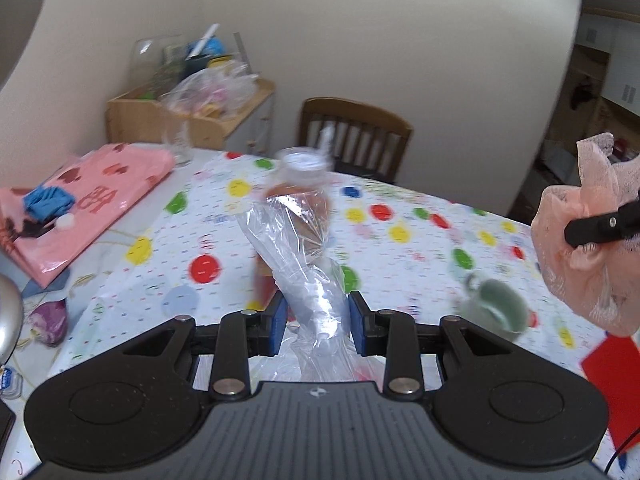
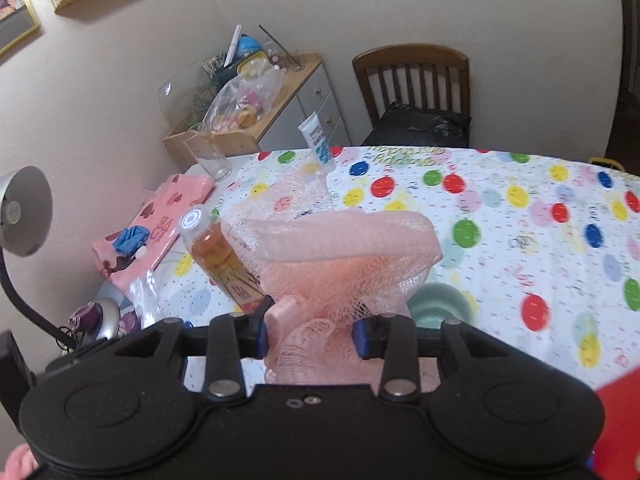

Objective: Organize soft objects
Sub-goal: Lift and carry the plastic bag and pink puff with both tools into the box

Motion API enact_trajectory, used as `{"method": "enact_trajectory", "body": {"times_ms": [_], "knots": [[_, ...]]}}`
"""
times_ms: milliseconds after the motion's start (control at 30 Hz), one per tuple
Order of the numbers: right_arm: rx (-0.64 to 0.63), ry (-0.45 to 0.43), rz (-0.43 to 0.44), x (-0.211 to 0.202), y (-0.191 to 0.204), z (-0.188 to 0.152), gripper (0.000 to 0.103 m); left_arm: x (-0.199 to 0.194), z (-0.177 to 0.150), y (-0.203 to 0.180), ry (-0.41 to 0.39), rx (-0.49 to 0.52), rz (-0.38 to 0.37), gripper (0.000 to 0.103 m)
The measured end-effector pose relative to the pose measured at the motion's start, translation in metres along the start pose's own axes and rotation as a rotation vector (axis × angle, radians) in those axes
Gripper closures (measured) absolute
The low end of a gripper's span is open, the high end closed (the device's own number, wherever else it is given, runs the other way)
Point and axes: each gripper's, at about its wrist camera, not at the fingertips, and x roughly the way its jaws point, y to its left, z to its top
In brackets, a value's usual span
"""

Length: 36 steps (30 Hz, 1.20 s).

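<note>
1. Left gripper (image 1: 317,318) pinches a clear plastic bag (image 1: 296,248) above the dotted tablecloth (image 1: 400,216).
2. Right gripper (image 2: 310,334) clamps the pink mesh sponge (image 2: 344,256) aloft.
3. Carrying step; next, probably stuffing sponge into bag.

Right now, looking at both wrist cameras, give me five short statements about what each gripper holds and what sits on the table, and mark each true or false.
1. The left gripper is clamped on a clear plastic bag. True.
2. The right gripper holds a blue glove. False: it grips a pink mesh bath sponge.
3. The green mug hangs from a gripper. False: it sits on the table.
4. An empty drinking glass stands near the folded pink cloth. True.
5. The tablecloth is plain white. False: it has coloured dots.
</note>
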Motion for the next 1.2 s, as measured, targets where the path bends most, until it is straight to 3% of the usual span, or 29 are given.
{"method": "enact_trajectory", "body": {"times_ms": [333, 633, 1200], "knots": [[0.064, -0.037, -0.021, -0.074, -0.060, -0.043, 0.066, -0.032, 0.002, -0.083, -0.015, 0.103, -0.127, 0.071], [0.129, -0.069, -0.049, -0.132, -0.131, -0.070, 0.066, -0.044, -0.003, -0.167, -0.001, 0.138, -0.227, 0.071], [0.272, -0.105, -0.160, -0.192, -0.289, -0.117, 0.066, -0.030, -0.039, -0.350, 0.078, 0.308, -0.362, 0.071]]}}
